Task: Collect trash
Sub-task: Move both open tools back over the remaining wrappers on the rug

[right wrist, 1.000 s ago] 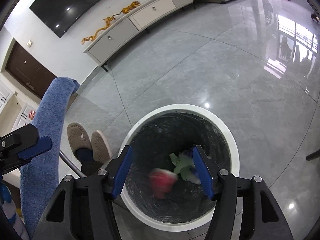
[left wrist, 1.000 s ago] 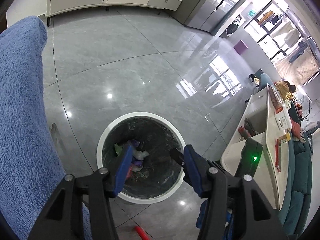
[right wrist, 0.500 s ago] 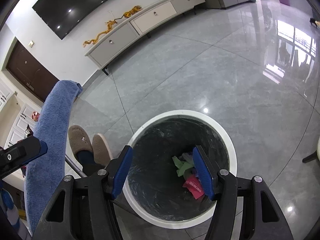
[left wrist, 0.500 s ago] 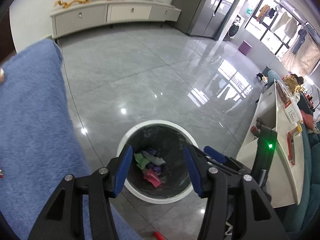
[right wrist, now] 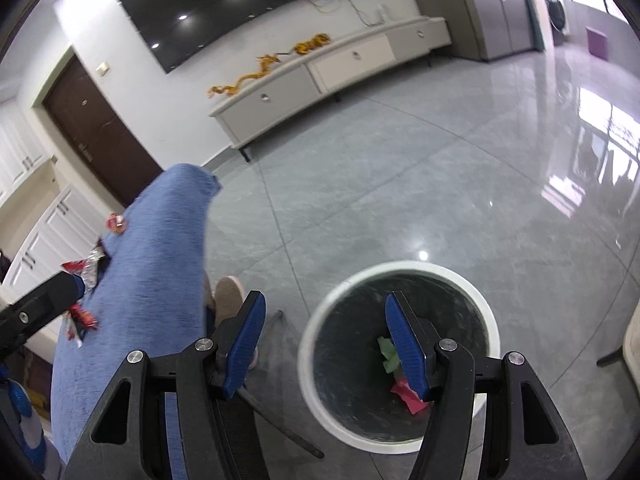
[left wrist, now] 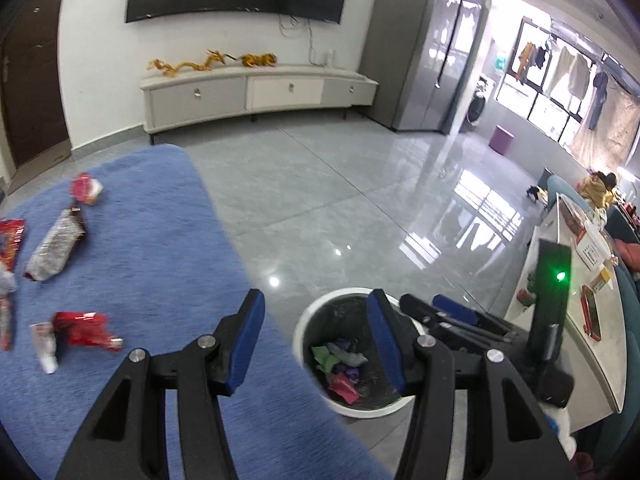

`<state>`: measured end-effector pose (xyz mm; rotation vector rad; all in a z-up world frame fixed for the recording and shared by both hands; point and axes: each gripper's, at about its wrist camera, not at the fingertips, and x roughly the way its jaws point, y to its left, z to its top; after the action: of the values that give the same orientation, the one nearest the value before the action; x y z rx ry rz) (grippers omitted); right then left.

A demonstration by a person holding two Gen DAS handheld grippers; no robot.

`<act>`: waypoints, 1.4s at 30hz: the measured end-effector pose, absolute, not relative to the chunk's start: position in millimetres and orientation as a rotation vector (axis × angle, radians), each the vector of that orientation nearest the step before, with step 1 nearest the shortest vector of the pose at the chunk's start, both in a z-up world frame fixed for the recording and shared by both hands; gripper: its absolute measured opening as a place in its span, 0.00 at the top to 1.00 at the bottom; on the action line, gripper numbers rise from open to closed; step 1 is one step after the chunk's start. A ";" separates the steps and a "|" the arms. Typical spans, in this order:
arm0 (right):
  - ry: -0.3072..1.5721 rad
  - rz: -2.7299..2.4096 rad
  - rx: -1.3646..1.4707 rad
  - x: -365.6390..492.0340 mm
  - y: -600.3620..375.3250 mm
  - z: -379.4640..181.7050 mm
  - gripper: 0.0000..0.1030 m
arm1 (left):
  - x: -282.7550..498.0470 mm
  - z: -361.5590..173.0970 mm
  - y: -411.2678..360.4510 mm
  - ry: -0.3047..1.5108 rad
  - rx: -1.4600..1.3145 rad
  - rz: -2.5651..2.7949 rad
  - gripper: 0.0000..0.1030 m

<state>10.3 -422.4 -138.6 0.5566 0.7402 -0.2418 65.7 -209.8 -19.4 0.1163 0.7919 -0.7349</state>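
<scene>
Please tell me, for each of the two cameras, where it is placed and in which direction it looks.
Left wrist: on the left gripper, open, facing the blue cloth, wrappers and TV wall; the right gripper shows.
Right wrist: on the right gripper, open, above the trash bin; a slipper shows.
Shared: bin, cloth, TV cabinet.
</scene>
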 end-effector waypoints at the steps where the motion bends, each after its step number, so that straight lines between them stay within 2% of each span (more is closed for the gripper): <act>1: 0.735 -0.233 0.544 11.7 -417.1 -132.6 0.40 | 65.6 -17.4 -202.9 0.786 0.111 -0.726 0.50; 8: 0.712 -0.146 0.438 27.8 -371.3 -93.2 0.40 | 80.9 -9.3 -123.2 0.730 0.066 -0.571 0.50; 21: 0.708 0.051 0.286 71.0 -291.7 -57.9 0.35 | 119.9 -45.0 34.3 0.787 -0.100 -0.233 0.46; 42: 0.788 0.259 0.189 118.5 -213.9 -73.4 0.35 | 147.7 -68.3 71.1 0.839 -0.167 -0.128 0.46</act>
<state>118.5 -213.9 -73.4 0.1885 0.7884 0.2589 147.7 71.1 -68.3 -0.1665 0.8392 -0.1277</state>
